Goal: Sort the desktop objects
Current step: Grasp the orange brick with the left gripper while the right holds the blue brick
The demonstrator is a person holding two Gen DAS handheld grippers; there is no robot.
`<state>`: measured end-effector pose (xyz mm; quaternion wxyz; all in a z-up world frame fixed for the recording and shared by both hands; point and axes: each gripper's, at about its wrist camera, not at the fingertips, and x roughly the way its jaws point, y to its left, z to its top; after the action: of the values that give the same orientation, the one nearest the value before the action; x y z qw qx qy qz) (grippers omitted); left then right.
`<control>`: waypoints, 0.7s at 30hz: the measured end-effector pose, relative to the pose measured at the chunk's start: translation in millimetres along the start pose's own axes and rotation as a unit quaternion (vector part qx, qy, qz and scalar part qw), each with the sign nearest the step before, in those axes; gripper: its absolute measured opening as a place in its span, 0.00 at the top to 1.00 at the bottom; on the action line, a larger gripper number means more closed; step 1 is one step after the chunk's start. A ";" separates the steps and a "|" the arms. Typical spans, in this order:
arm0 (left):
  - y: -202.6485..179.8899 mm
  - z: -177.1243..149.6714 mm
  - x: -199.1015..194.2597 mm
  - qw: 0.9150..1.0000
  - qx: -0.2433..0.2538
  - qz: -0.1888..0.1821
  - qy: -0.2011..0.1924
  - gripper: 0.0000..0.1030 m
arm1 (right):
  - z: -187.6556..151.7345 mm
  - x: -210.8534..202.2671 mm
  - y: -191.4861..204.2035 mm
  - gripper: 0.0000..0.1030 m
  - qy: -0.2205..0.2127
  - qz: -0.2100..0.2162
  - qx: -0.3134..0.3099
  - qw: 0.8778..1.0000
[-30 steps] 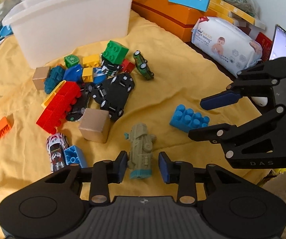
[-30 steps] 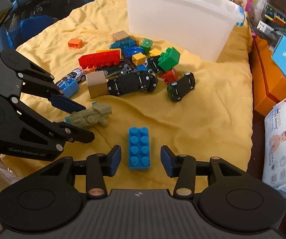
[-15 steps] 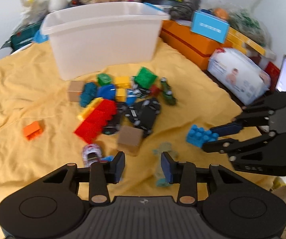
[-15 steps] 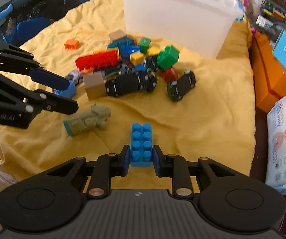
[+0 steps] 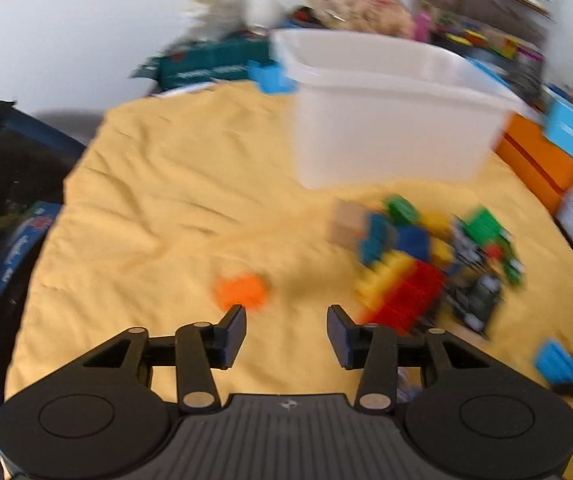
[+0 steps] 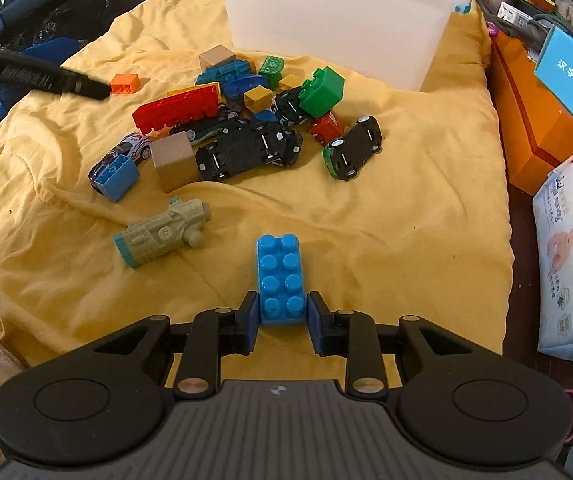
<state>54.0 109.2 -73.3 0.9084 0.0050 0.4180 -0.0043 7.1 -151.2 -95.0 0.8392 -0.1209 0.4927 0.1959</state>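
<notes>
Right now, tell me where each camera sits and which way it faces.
Left wrist: on the left gripper, open, facing the small orange plastic brick on the yellow cloth.
Right wrist: on the right gripper, shut on the blue studded plastic brick, facing the toy pile.
Shared: the white plastic bin, orange brick.

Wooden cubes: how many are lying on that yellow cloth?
2. The near cube sits beside the black car; the far cube lies by the white bin. Others may be hidden under the heaped toys.
</notes>
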 end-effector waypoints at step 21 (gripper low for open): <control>-13.9 -22.0 9.3 0.996 0.074 -0.046 -0.002 0.83 | 0.7 5.7 -5.9 0.71 0.006 -0.010 0.028 1.000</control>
<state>43.2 95.6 -94.7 0.9052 0.0531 0.4146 -0.0772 12.8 -155.0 -99.6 0.8410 -0.1038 0.5020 0.1732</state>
